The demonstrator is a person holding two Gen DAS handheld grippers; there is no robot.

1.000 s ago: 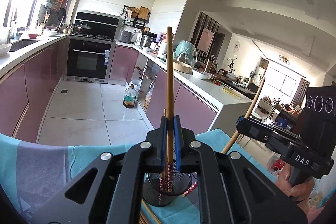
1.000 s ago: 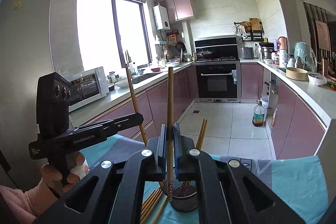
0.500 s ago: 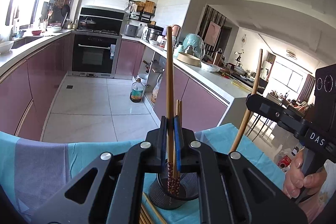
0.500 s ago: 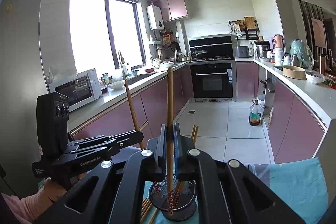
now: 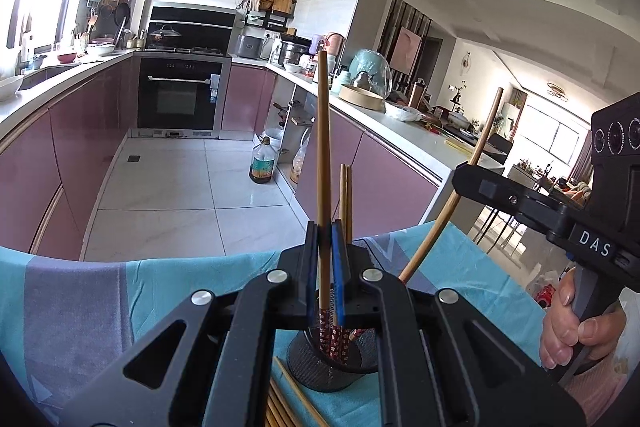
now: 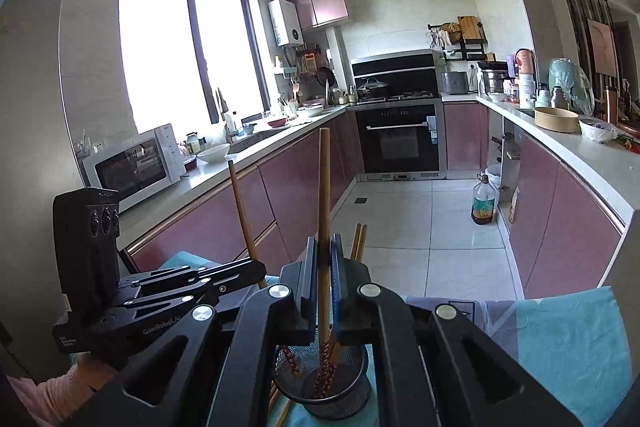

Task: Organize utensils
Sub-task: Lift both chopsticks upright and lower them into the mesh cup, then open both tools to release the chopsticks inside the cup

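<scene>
While my left fingers (image 5: 325, 267) clamp one chopstick (image 5: 323, 163), its patterned end sits inside the mesh holder (image 5: 316, 363). My right fingers (image 6: 325, 283) clamp another chopstick (image 6: 324, 187) over it.

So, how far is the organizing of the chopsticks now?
Two chopsticks already stand in the mesh holder. In hand: the left hand-held gripper and the right hand-held gripper each clamp one chopstick, tips lowered into the holder, not released. Left: several loose chopsticks lie on the blue cloth beside it.
</scene>
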